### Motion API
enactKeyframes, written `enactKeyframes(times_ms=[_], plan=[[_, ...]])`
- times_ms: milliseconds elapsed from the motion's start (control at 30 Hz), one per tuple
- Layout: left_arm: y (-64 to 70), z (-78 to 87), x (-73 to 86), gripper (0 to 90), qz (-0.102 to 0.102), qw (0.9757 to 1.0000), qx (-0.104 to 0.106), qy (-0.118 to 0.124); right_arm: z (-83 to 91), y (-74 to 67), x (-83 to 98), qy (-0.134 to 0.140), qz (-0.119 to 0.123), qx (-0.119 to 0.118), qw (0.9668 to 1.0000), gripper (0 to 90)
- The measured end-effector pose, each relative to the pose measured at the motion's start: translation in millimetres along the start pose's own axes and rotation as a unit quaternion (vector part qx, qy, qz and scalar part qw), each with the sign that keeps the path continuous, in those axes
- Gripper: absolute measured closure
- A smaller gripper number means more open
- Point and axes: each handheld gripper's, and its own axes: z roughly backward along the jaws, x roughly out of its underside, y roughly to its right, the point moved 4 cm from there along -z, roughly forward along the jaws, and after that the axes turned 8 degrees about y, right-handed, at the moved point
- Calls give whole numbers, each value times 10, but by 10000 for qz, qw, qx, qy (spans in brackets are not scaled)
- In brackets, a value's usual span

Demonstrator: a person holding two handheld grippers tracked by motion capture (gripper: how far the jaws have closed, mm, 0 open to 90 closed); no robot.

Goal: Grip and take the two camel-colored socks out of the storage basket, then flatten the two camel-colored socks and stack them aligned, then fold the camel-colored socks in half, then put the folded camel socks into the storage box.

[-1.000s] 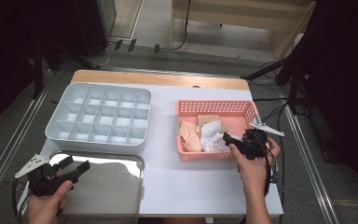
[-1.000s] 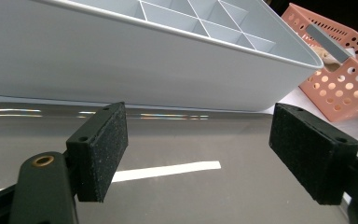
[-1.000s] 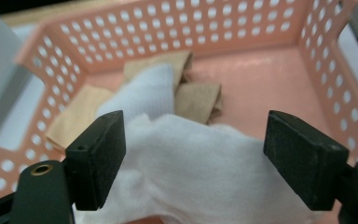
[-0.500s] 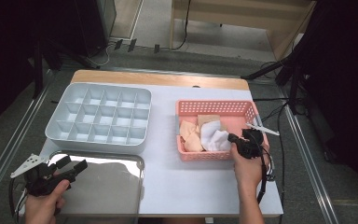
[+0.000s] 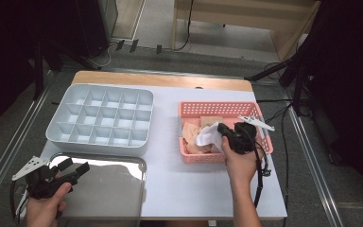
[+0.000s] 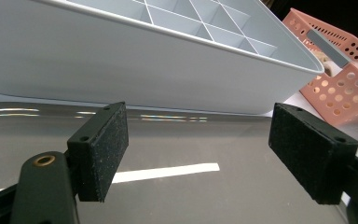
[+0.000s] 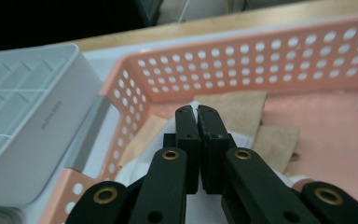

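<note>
A pink perforated basket [image 5: 217,103] [image 7: 261,51] on the right of the white table holds beige cloths [image 5: 191,130] [image 7: 242,107] and a white cloth [image 5: 209,137] [image 7: 135,168]. My right gripper [image 5: 220,127] [image 7: 196,109] is over the basket's near left part, shut on the white cloth, which hangs bunched from its jaws. My left gripper [image 5: 77,164] [image 6: 196,149] is open and holds nothing. It hovers low over the left end of a shiny metal tray [image 5: 108,184] [image 6: 168,140] at the front left, pointing towards the compartment tray.
A pale grey compartment tray [image 5: 94,144] [image 6: 168,70] [image 7: 28,126] with several cells stands at the back left, just beyond the metal tray. Bare white tabletop [image 5: 170,179] lies between the trays and the basket. Cables trail off the table's right edge.
The right gripper reached left to the white cloth, shut on it and has lifted it slightly. The left gripper has stayed where it was.
</note>
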Motion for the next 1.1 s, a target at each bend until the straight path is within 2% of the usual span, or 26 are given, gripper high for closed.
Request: enactKeyframes(times_ms=[100,200,267,367,433,500,600,733,767,800,833,867,900,967,1033,1100], plan=[[-16,6,-6,208,25,10000,-10,17,-99,-14,101,-249,-222,-37,9994,798],[-22,4,-2,209,22,10000,-19,1,-159,-61,181,-423,-135,152,9989,547],[-21,-2,-2,209,31,10000,-21,9,-214,-87,234,-754,-109,510,9958,337],[-7,-1,2,209,4,10000,-1,-13,-289,-116,305,-1151,6,780,9903,227],[-6,-1,2,209,-9,10000,-1,-21,-313,-141,313,-1222,69,884,9885,209],[-8,0,0,209,2,10000,-13,-8,-339,-146,318,-1401,160,1050,9844,217],[-6,1,3,209,-12,10000,-8,-31,-381,-138,325,-1718,355,1303,9758,265],[-5,1,4,210,-17,10000,-10,-30,-424,-140,340,-2103,612,1629,9620,331],[-7,1,3,210,-13,10000,-12,-31,-430,-138,337,-2136,595,1621,9615,391],[-10,1,2,210,-4,10000,-18,-22,-422,-135,326,-2150,603,1606,9614,536],[-12,2,-1,210,8,10000,-22,-9,-413,-122,314,-2102,683,1557,9628,631],[-14,5,-4,211,18,10000,-23,1,-408,-110,309,-2109,692,1533,9629,679],[-15,7,-5,211,18,10000,-24,1,-400,-101,305,-2097,732,1508,9633,772],[-21,14,-10,212,17,10000,-26,8,-384,-90,299,-2026,705,1260,9686,877],[-25,17,-19,212,41,10000,-25,30,-363,-95,291,-1789,633,1046,9762,888],[-24,23,-24,214,33,10000,-31,41,-325,-118,274,-1428,597,984,9830,891]])
